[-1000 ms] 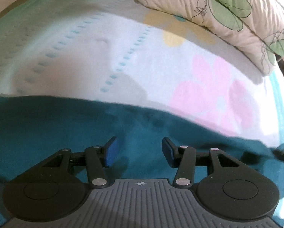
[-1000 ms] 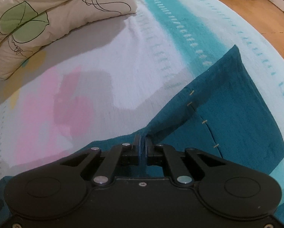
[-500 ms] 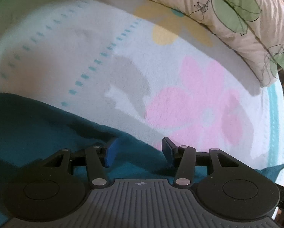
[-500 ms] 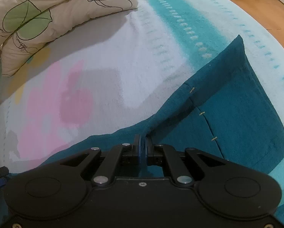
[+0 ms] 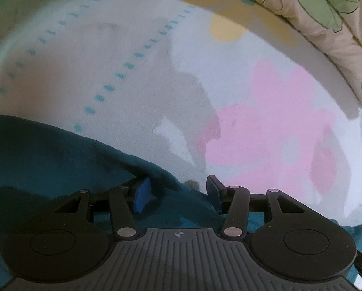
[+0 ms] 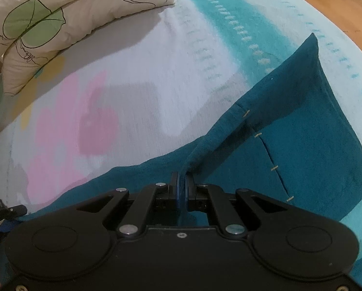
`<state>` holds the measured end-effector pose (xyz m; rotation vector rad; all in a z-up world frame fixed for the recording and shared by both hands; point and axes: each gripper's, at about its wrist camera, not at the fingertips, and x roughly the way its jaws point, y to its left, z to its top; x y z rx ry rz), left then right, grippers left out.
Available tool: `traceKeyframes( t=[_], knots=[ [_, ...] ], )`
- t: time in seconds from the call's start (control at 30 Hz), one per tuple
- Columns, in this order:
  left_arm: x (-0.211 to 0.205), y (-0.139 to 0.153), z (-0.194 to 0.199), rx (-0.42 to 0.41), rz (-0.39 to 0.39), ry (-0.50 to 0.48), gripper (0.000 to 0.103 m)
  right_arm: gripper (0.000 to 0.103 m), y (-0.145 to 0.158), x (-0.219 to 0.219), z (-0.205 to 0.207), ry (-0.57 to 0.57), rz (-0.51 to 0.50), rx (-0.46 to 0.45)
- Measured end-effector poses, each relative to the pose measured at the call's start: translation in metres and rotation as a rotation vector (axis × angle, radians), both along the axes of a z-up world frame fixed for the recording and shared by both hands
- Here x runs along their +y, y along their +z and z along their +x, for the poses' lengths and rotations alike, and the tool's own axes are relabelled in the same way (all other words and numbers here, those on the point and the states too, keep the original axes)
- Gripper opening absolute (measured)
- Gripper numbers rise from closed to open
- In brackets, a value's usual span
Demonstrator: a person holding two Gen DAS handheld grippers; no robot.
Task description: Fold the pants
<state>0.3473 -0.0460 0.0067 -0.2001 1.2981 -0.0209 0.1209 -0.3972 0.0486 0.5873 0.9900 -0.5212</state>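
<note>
The dark teal woven-cotton pants (image 6: 302,131) are spread on a bed covered by a white fleece blanket with pink and yellow flowers and teal stripes (image 6: 137,77), with a cream leaf-printed pillow (image 6: 59,17) lying further up the bed. In the right wrist view, the right tool (image 6: 181,189) is seen clamped on a raised ridge of the teal fabric, its pads pressed together with cloth between them; a tented crease runs from the pinch toward the stitched seam and the far corner. In the left wrist view, the left tool (image 5: 177,191) is held apart, its blue pads (image 5: 142,194) straddling the edge of the pants where it meets the blanket, with nothing gripped.

The step in hand is judged to be the securing of a second hold before a fold is carried over. The left tool needs to be closed on the edge between its pads, after which both holds should be lifted together and evenly, so that the cloth is not dragged askew.
</note>
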Motion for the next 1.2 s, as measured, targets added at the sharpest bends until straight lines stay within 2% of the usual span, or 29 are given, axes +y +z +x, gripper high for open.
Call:
traceKeyframes(
  t=[0.07, 0.1, 0.13, 0.17, 0.2, 0.3, 0.43, 0.6, 0.77, 0.93, 1.07, 1.2],
  knots=[
    [-0.001, -0.002, 0.001, 0.007, 0.004, -0.003, 0.048, 0.008, 0.000, 0.001, -0.002, -0.002, 0.002, -0.001],
    [-0.002, -0.002, 0.001, 0.009, 0.003, -0.005, 0.042, 0.008, 0.000, 0.001, -0.003, -0.003, 0.004, -0.004],
    [-0.002, -0.003, 0.000, 0.013, 0.007, -0.006, 0.029, 0.008, 0.000, 0.001, -0.004, -0.006, 0.008, -0.009],
    [-0.003, -0.003, 0.000, 0.017, 0.034, 0.003, 0.024, 0.008, 0.001, 0.001, -0.006, -0.008, 0.013, -0.015],
    [-0.004, 0.000, -0.001, 0.009, 0.050, 0.001, 0.014, 0.008, 0.002, 0.001, -0.009, -0.010, 0.017, -0.021],
    [-0.002, 0.017, -0.014, -0.039, 0.045, -0.016, 0.006, 0.008, 0.014, 0.002, -0.019, -0.014, 0.021, -0.053],
    [0.001, 0.054, -0.044, -0.103, 0.041, -0.032, 0.006, 0.008, 0.041, 0.007, -0.042, -0.015, 0.011, -0.096],
    [0.007, 0.108, -0.104, -0.223, 0.058, -0.086, 0.006, 0.008, 0.077, 0.023, -0.085, -0.001, -0.008, -0.136],
    [0.016, 0.138, -0.164, -0.297, 0.056, -0.133, 0.006, 0.008, 0.101, 0.043, -0.143, 0.007, -0.006, -0.171],
    [0.032, 0.131, -0.221, -0.279, 0.043, -0.152, 0.006, 0.009, 0.090, 0.060, -0.198, 0.012, 0.015, -0.141],
    [0.041, 0.111, -0.254, -0.247, 0.066, -0.152, 0.006, 0.009, 0.059, 0.075, -0.229, 0.016, 0.065, -0.075],
    [0.047, 0.083, -0.272, -0.171, 0.075, -0.138, 0.006, 0.009, 0.029, 0.079, -0.245, 0.000, 0.123, -0.008]
  ],
)
